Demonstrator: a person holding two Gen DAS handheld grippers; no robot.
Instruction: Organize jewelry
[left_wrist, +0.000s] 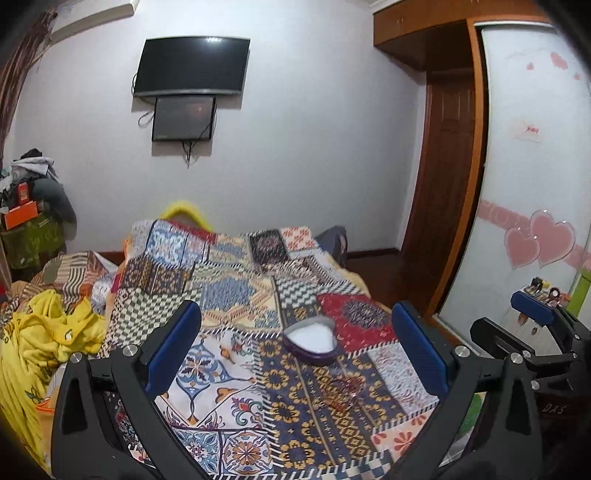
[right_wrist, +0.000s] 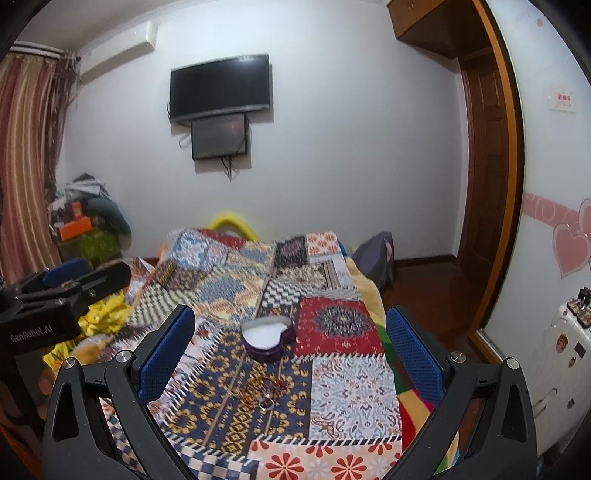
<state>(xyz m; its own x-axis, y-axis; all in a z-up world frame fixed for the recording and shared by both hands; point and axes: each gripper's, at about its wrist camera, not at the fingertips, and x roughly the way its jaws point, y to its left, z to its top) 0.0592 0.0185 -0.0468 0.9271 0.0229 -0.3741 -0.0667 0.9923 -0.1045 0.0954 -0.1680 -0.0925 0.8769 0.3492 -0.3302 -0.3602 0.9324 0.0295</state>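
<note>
Jewelry loose on quilt, box open

Jewelry (right_wrist: 265, 393): thin red-gold tangle w/ metal ring, on patchwork quilt (right_wrist: 351, 391), just in front of heart-shaped purple box (right_wrist: 268, 338), white lining. L gripper (left_wrist: 295, 354) & R gripper (right_wrist: 290, 354): jaws wide open, empty, blue textured pads.

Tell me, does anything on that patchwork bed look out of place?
Yes: a small tangle of jewelry, including a ring, lies loose on the bedspread just in front of the open heart-shaped box, not inside it. The box looks empty. A yellow garment lies crumpled at the left.

Purple heart-shaped box (right_wrist: 267, 338) lies open, white-lined; tangled jewelry (right_wrist: 266, 391) just before it.
</note>
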